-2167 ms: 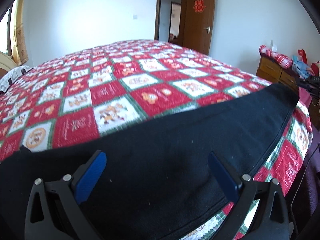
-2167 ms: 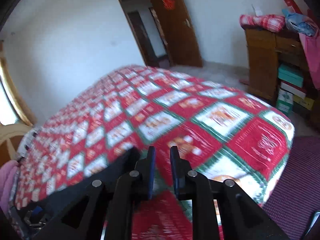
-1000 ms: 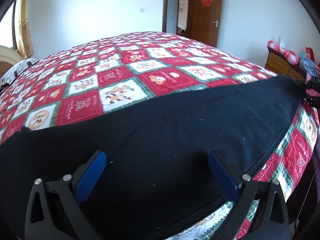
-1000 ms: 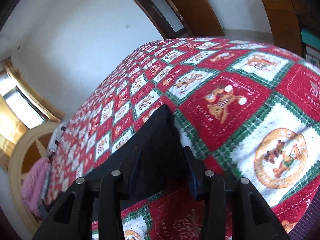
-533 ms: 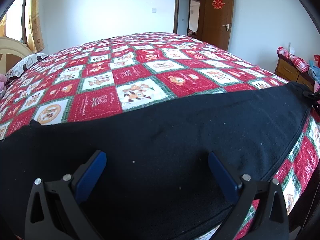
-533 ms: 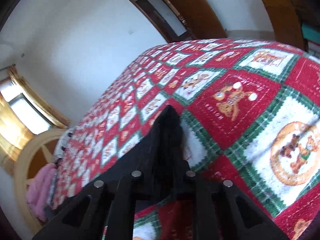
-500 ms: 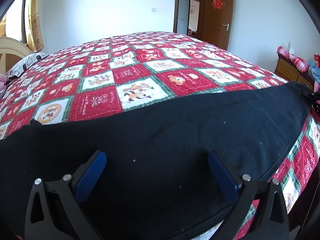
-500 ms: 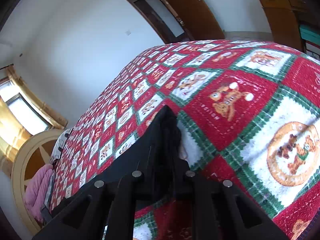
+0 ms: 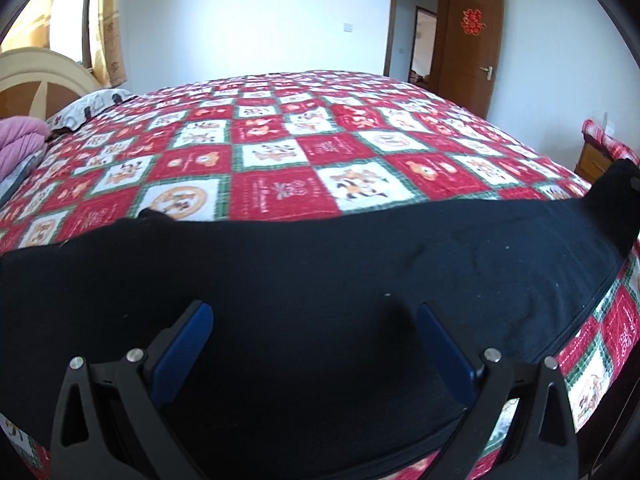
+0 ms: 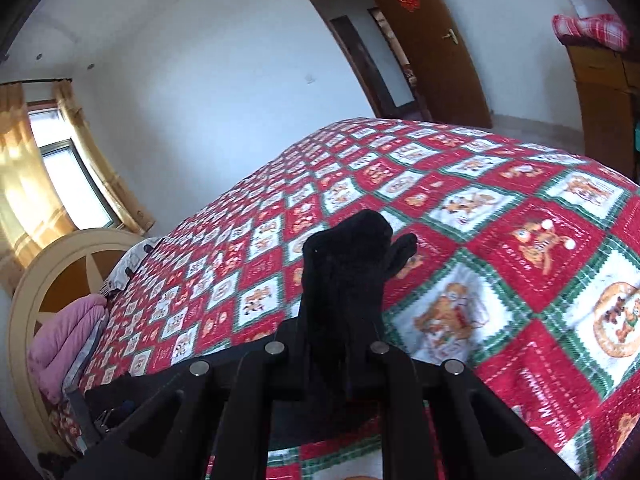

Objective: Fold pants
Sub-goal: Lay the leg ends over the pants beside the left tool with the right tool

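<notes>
Pinching one end of the black pants (image 10: pixel 344 272), the right gripper (image 10: pixel 340 344) has its fingers pressed together on a bunched wad of fabric that stands up between them, lifted off the quilt (image 10: pixel 520 280). From the left wrist view, that lifted end shows as a dark peak at the far right.

Left gripper (image 9: pixel 312 344): fingers (image 9: pixel 188 340) spread wide, hovering over the broad dark expanse of pants (image 9: pixel 320 280), gripping nothing. Whether the pads touch the cloth, cannot tell.

Pants lie stretched lengthwise along the near edge of the bed (image 9: pixel 280 152), on the red-and-white checked quilt, mostly flat, with a small raised tab of cloth at the far left. The near hem sits close to the mattress edge.

Judgement: an early stage, one end picked up for a lengthwise fold, the other not yet secured.

Risks from here:
- Only one end is held. Carrying it across with the left fingers unclosed would likely drag the whole garment along the quilt rather than crease it.
- The right grip is on a crumpled wad, maybe not every layer; a layer could slip out mid-carry and skew the fold.
- The garment lies near the bed edge, so a sideways tug may slide it off.
- The soft fleece-like cloth will cling to the quilt and wrinkle.
</notes>
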The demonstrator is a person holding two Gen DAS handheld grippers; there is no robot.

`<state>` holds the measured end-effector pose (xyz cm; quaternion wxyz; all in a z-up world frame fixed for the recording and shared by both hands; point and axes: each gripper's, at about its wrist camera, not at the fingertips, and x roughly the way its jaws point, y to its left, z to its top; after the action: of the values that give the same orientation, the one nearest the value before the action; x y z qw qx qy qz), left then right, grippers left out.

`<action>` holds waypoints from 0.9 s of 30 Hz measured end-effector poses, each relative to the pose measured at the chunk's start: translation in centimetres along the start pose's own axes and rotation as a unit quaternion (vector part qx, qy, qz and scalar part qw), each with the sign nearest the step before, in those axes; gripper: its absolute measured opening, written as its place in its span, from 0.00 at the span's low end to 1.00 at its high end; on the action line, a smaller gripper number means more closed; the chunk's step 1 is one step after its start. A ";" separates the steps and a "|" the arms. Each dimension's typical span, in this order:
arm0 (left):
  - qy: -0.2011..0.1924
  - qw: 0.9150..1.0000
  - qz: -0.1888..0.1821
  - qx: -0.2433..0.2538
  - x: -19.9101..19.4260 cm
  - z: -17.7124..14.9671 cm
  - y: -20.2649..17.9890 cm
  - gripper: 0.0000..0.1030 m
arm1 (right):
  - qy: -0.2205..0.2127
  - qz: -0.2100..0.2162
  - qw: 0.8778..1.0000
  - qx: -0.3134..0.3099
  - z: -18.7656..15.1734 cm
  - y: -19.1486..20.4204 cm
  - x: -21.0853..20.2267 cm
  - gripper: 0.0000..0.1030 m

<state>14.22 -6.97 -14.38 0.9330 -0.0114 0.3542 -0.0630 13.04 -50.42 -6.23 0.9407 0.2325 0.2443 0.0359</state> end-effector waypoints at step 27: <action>0.005 1.000 0.015 0.019 -0.1 -0.4 -0.2 1.00 | 0.059 0.092 0.987 -0.116 -5.4 13.5 4.2 0.10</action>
<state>13.89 -7.19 -14.62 0.9321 0.0121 0.3576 -0.0559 14.74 -35.35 -6.12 0.9378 0.1409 0.2712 0.1644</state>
